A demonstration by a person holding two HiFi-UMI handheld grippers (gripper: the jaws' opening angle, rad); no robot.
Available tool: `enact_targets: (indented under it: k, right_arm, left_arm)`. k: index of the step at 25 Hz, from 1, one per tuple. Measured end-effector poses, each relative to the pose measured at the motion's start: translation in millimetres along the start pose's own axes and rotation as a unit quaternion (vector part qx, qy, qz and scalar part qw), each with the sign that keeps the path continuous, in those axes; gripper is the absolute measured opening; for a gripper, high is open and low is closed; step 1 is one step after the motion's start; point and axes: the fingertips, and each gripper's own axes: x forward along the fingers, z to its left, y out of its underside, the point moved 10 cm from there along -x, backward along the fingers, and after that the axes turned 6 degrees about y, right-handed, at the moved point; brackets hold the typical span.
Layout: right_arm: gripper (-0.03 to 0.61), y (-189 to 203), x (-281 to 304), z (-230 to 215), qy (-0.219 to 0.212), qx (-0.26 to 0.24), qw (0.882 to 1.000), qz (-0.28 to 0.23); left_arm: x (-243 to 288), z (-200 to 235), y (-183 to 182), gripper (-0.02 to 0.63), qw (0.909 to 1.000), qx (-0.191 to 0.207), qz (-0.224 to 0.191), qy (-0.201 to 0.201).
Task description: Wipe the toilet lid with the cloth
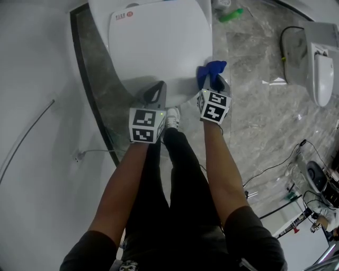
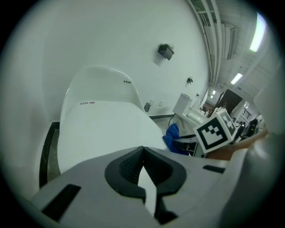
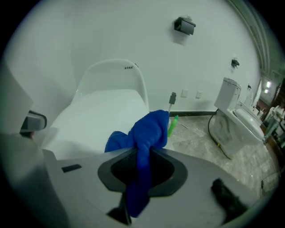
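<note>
Standing over a closed white toilet, a person is holding a two-jaw gripper in each hand at the front of the toilet lid (image 1: 159, 42). The right gripper (image 1: 213, 80) is pinching a bunched blue cloth (image 1: 212, 70) between its jaws, with the fabric bulging out past the tips and trailing back between the pads. The cloth is sitting at the lid's right front edge; whether it is touching the surface cannot be told from any view. The left gripper (image 1: 157, 89) is pointing down at the lid's front edge, just beside the right one, with its jaws pressed together and nothing between them. The person's white shoe (image 1: 172, 117) is showing between the two marker cubes, just below the bowl. A green bottle (image 1: 231, 15) is lying on the grey marble floor (image 1: 254, 106) near the back of the toilet, and a second toilet (image 1: 322, 69) is standing well apart to the right.
</note>
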Motion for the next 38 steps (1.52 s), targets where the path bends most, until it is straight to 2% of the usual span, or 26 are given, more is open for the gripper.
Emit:
enact_targets:
  k: [4, 6, 8, 10, 13, 18, 23, 28, 32, 38]
  right_arm:
    - [0.063, -8, 21, -33, 0.007, 0.014, 0.999, 0.037]
    - [0.063, -13, 10, -28, 0.01, 0.0, 1.0, 0.019]
    - [0.063, -14, -14, -6, 0.0, -0.014, 1.0, -0.021]
    - [0.063, -18, -37, 19, -0.025, -0.03, 0.998, -0.056]
    - [0.063, -21, -57, 64, -0.083, -0.061, 0.992, -0.08]
    - [0.063, -13, -83, 145, -0.179, -0.104, 0.975, -0.076]
    - [0.063, 8, -89, 210, -0.242, -0.157, 0.955, -0.06]
    - [0.063, 28, -77, 228, -0.238, -0.199, 0.95, -0.033]
    - [0.063, 37, -79, 223, -0.245, -0.216, 0.944, -0.052]
    - [0.063, 45, -77, 185, -0.21, -0.183, 0.958, -0.062]
  left_arm:
    - [13, -10, -15, 0.011, 0.9999, -0.01, 0.007, -0.007]
    - [4, -7, -9, 0.011, 0.9997, -0.019, 0.004, -0.014]
    - [-16, 3, 7, 0.011, 0.9992, -0.029, -0.005, -0.025]
    - [-31, 14, 18, 0.011, 0.998, -0.046, -0.016, -0.041]
    - [-48, 31, 33, 0.011, 0.9939, -0.078, -0.028, -0.073]
    - [-87, 56, 54, 0.011, 0.9812, -0.13, -0.049, -0.134]
    - [-111, 72, 70, 0.011, 0.9725, -0.15, -0.056, -0.169]
    - [-122, 82, 87, 0.011, 0.9647, -0.17, -0.059, -0.192]
    - [-119, 79, 91, 0.011, 0.9669, -0.163, -0.047, -0.191]
    - [-102, 68, 88, 0.011, 0.9731, -0.152, -0.034, -0.17]
